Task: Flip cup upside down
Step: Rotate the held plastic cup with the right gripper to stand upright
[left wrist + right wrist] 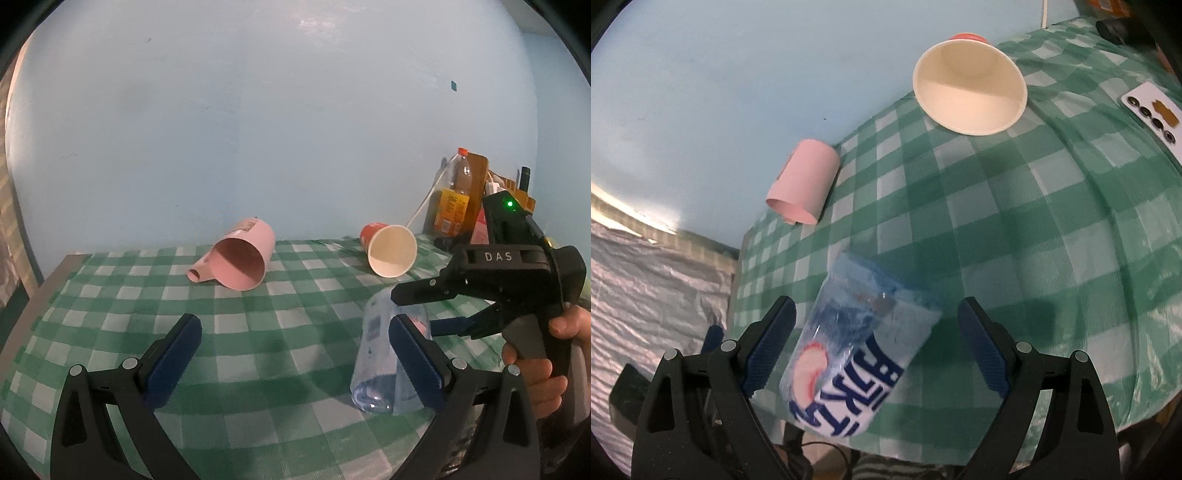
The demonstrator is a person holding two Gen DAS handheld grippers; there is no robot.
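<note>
Between the spread fingers of the right tongs (pixel 877 347) lies the clear plastic cup (pixel 864 354), on its side on the checked bench (pixel 1052 229), with neither pad visibly touching it. Its long axis seems to run slantwise across the gap. The left tongs (pixel 295 354), released and holding nothing, hang beside it, farther off.

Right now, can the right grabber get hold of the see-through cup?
Probably yes. The right gripper is open, with the clear plastic cup lying on its side between its fingers, and nothing blocks it. It only needs to close. The pink cup and paper cup lie farther away.
</note>
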